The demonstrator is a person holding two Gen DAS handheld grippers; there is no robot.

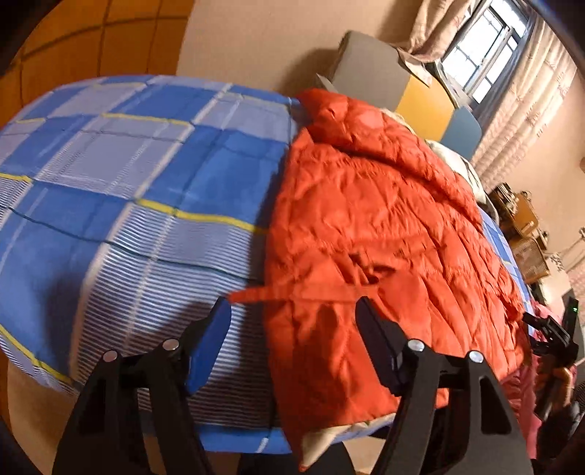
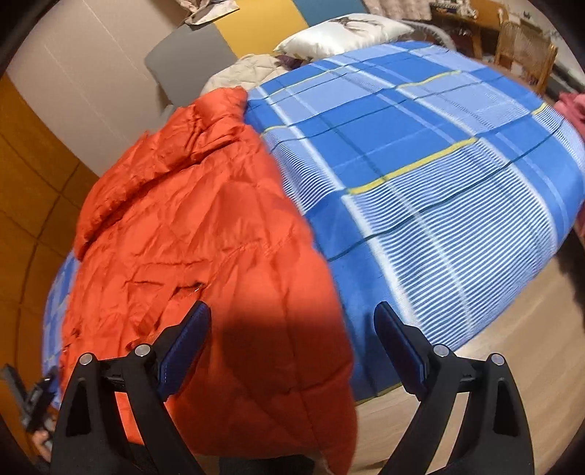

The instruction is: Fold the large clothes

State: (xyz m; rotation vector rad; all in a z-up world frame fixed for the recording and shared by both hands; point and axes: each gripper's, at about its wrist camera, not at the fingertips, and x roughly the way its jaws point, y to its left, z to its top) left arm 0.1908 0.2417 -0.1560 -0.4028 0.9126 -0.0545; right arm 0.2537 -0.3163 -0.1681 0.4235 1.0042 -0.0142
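Bedroom seen in daylight, with a bed in blue plaid.

The bed [image 2: 420,153] is covered by a checked sheet; a white pillow [image 2: 340,34] is laid at its head. A barred window [image 1: 482,51] is flanked by pale curtains [image 1: 519,128]. Beige walls [image 1: 256,33], a light wooden floor [image 2: 493,329] and a wooden chair [image 2: 526,51] are seen.

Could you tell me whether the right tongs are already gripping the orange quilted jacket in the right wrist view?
No, the right tongs stand wide open above the orange quilted jacket, with neither pad pressing on its fabric.
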